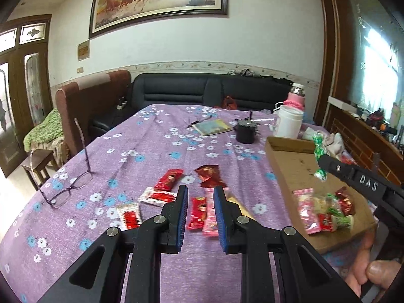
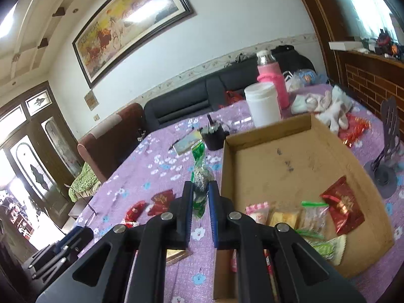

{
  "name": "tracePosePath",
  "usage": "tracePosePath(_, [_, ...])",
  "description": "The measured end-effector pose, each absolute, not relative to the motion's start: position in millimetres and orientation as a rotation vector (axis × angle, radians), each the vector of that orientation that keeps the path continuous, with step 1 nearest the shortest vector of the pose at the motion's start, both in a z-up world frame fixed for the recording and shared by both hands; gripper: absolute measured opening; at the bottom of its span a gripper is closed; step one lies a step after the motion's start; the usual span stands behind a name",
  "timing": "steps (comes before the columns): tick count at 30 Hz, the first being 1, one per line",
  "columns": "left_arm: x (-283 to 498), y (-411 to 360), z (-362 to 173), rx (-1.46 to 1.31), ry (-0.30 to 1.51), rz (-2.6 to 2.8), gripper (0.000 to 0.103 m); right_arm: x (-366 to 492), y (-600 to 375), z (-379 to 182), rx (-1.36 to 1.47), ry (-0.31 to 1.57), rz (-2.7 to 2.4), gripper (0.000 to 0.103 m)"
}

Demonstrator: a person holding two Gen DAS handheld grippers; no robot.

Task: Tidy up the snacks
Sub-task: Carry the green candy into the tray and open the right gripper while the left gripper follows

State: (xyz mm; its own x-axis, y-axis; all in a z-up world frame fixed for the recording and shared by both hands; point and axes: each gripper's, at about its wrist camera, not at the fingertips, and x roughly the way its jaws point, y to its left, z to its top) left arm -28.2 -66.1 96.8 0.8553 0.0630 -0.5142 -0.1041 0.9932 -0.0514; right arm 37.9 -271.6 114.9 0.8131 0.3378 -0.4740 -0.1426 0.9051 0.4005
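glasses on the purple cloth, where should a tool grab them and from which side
Probably the raised temple arm: the glasses rest lens-down on the tablecloth with that arm sticking up free. Come from above or the side and close across it; the frame lies too flat to pinch.

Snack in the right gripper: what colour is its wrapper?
Green and clear wrapper, seen best in the right wrist view.
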Motion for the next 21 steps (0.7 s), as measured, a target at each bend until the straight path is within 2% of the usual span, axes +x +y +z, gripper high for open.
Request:
tracePosePath(10, [-13,-109,110,-0.059,0.592,-0.086,0.021,38,-322,155,0.411,0.580,0.306,0.012])
tracePosePath(15, [9,-153,114,-0.038,0.641,-0.218,0.021,54,-357,124,0.458,0.622,0.272,0.012])
tracePosePath(21, [46,-212,94,-0.009,0.738,-0.322,0.021,78,-388,83,0.512,0.737,0.219,0.012])
